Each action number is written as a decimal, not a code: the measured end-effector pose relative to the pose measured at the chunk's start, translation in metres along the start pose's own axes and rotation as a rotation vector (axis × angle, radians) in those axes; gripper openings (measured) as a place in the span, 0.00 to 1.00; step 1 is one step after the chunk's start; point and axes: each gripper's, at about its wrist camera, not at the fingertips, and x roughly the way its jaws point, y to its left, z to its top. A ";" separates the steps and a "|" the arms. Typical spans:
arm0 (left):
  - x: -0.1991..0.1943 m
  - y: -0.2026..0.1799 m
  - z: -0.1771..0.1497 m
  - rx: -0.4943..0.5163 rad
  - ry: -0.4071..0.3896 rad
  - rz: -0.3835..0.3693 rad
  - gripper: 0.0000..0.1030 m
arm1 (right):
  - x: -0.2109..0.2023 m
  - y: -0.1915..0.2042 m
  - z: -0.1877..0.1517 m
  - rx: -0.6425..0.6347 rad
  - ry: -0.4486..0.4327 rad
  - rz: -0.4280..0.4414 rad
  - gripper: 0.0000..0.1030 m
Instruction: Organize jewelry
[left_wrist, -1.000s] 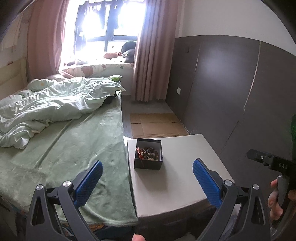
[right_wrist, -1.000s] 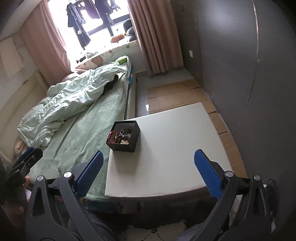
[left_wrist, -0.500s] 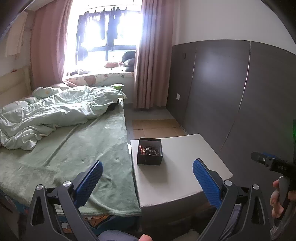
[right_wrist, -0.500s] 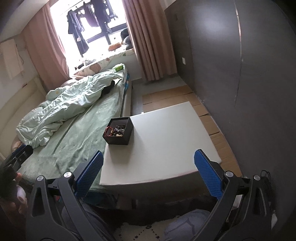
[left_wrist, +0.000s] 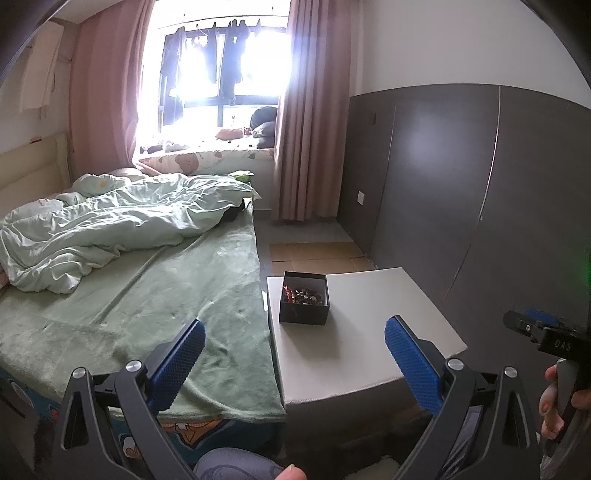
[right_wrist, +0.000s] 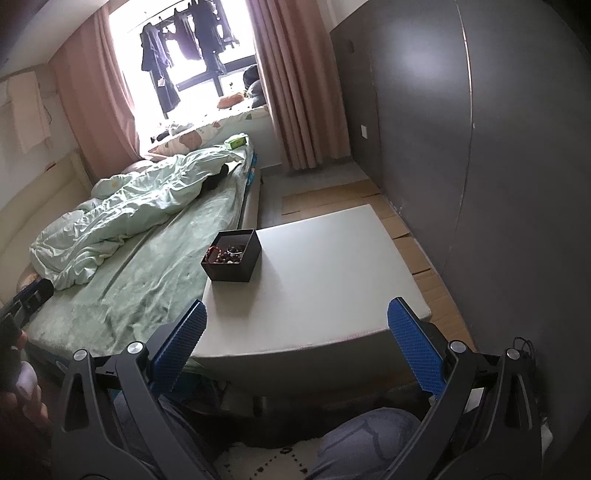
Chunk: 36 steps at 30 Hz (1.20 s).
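A small black box (left_wrist: 304, 303) (right_wrist: 232, 260) holding a tangle of red and dark bead jewelry (left_wrist: 302, 294) (right_wrist: 226, 254) stands on the left part of a low white table (left_wrist: 364, 332) (right_wrist: 325, 280). My left gripper (left_wrist: 294, 354) is open, held well back from the table's near edge with nothing between its blue pads. My right gripper (right_wrist: 295, 341) is open too, hovering over the table's near edge, empty. The right gripper's body and the hand holding it (left_wrist: 557, 391) show at the right edge of the left wrist view.
A bed with a green cover (left_wrist: 147, 295) and a rumpled pale duvet (left_wrist: 110, 221) runs along the table's left side. A dark panelled wall (left_wrist: 461, 192) is close on the right. Cardboard sheets (left_wrist: 317, 254) lie on the floor beyond the table. The person's knees (right_wrist: 362, 439) are below.
Both grippers have pulled back and up from the table, so the box and table look smaller and farther. Both stay open and empty.
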 end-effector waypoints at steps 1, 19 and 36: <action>-0.001 0.000 0.000 -0.001 0.001 -0.001 0.92 | 0.000 0.002 0.000 -0.005 -0.004 -0.004 0.95; 0.002 -0.004 -0.007 0.007 0.008 -0.011 0.92 | -0.001 0.005 -0.005 -0.018 -0.008 -0.023 0.95; 0.000 0.004 -0.015 -0.032 0.009 -0.026 0.92 | -0.004 0.008 -0.011 -0.037 -0.018 -0.057 0.95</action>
